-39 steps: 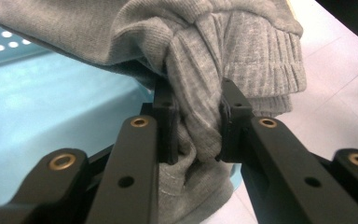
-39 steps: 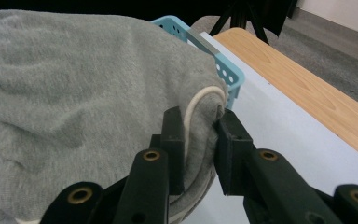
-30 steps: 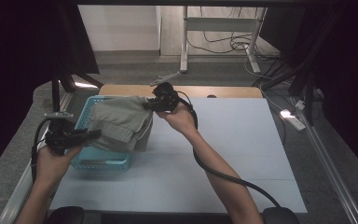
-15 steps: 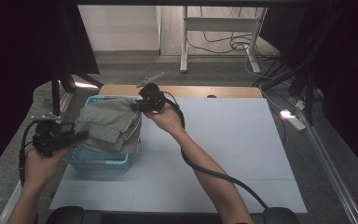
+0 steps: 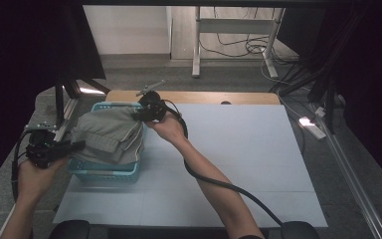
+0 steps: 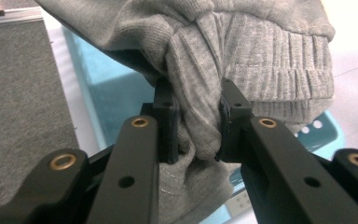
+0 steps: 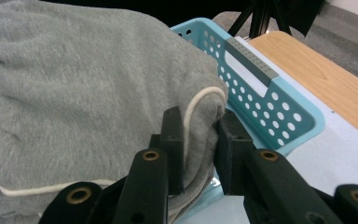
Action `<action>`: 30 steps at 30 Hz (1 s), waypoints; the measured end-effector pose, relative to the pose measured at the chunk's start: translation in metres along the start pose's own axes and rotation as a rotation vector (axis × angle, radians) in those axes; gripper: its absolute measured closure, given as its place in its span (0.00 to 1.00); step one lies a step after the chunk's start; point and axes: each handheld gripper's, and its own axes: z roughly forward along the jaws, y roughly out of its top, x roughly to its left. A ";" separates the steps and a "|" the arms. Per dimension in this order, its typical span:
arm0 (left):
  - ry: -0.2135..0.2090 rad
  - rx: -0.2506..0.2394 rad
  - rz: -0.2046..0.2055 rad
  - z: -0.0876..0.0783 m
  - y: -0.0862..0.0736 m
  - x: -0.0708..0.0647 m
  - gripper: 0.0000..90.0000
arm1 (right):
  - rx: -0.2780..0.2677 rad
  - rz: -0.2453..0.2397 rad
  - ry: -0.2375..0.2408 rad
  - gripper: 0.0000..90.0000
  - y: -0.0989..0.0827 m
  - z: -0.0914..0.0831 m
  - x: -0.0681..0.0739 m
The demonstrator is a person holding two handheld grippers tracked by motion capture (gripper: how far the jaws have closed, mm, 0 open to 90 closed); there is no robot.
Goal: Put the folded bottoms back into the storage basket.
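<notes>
Jaws deep in grey garment (image 6: 242, 56) folds

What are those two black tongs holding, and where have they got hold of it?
Both grip the folded grey garment over the blue basket: the left tongs pinch a bunched fold near its ribbed cuff, the right tongs its folded edge by the white cord.

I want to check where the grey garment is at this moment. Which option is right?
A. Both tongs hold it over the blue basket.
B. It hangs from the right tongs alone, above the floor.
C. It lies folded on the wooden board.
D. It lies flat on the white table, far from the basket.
A: the left tongs and right tongs both pinch the grey garment, which sits over the blue basket.
</notes>
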 end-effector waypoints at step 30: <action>0.081 0.150 -0.004 0.059 -0.012 0.013 0.76 | 0.108 0.033 -0.066 0.81 -0.027 0.053 -0.009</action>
